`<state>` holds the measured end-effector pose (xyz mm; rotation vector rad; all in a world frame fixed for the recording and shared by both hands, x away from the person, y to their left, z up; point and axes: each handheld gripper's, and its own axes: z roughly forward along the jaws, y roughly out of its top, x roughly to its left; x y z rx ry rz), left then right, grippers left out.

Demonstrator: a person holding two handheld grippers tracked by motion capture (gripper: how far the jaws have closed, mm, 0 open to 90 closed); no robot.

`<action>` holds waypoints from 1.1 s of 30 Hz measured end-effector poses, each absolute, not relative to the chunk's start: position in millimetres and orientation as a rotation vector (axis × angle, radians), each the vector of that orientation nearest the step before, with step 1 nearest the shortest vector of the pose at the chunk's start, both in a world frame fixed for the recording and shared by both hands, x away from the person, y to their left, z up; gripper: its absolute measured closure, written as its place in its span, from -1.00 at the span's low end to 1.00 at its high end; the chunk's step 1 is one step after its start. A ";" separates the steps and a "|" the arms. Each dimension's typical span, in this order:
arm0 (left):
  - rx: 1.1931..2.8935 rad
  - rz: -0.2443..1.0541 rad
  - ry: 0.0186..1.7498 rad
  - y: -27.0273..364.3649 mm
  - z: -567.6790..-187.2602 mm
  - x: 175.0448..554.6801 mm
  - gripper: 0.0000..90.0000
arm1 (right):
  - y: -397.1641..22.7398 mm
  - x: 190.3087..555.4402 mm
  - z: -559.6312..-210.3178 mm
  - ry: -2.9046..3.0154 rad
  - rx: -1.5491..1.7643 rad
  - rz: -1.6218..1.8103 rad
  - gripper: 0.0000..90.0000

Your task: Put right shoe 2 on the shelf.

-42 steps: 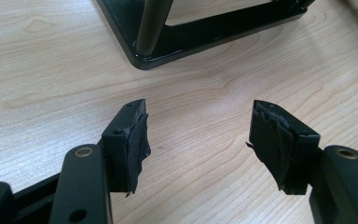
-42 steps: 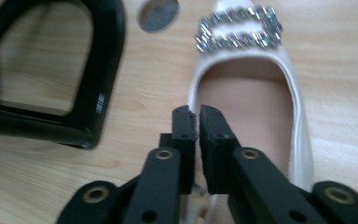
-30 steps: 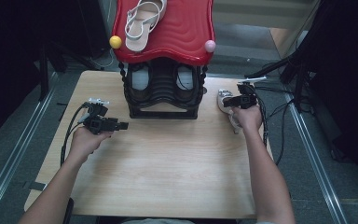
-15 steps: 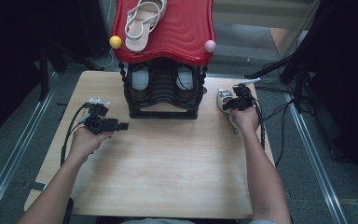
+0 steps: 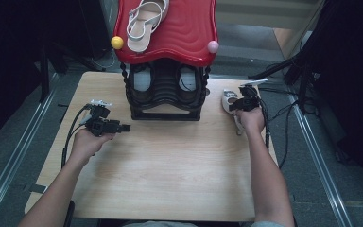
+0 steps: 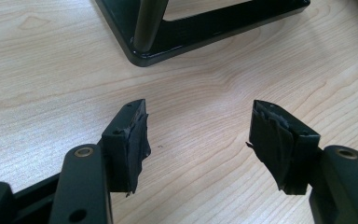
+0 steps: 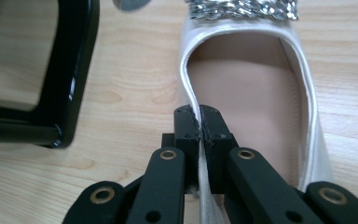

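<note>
Nearest me, my left gripper (image 5: 105, 126) sits over the bare wood toward the left edge of the table (image 5: 170, 189), jaws spread wide with nothing between them; in the left gripper view only wood grain lies between the pads, with a corner of the black shoe rack (image 6: 200, 28) ahead. Farther in, near the right edge, my right gripper (image 7: 199, 122) has just been closing, and its jaws now pinch the side wall of the white flat shoe (image 7: 256, 116), the thin rim clamped between the pads. That shoe (image 5: 228, 100) lies flat on the table just beside the rack's right side, its jewelled trim pointing away from me. So I judge the grasp made but the lift not yet begun. Beyond, the rack (image 5: 166, 94) stands at the far middle of the table, a dark pair on its lower shelf and a strappy sandal (image 5: 144, 23) on the red top shelf (image 5: 189, 33). Left to do, I reckon: raise the flat and set it on the rack.
</note>
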<state>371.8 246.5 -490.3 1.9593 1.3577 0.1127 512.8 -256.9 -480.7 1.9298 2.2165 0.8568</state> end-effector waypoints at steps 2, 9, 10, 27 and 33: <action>1.963 0.113 1.357 246.3 -490.6 371.9 -0.17 | -263.1 512.7 -477.0 2.189 1.958 0.916 0.98; 1.961 0.111 1.357 246.1 -490.3 371.7 -0.17 | -269.2 512.7 -454.5 2.183 1.992 0.948 0.98; 1.961 0.111 1.357 246.2 -490.2 371.6 -0.17 | -270.4 512.3 -453.0 2.184 1.994 0.980 0.98; 1.959 0.100 1.354 246.3 -490.0 371.1 -0.17 | -256.5 511.6 -385.6 2.218 1.900 1.075 0.98; 1.960 0.100 1.354 246.1 -490.0 371.1 -0.17 | -255.7 508.6 -355.9 2.206 1.873 1.117 0.98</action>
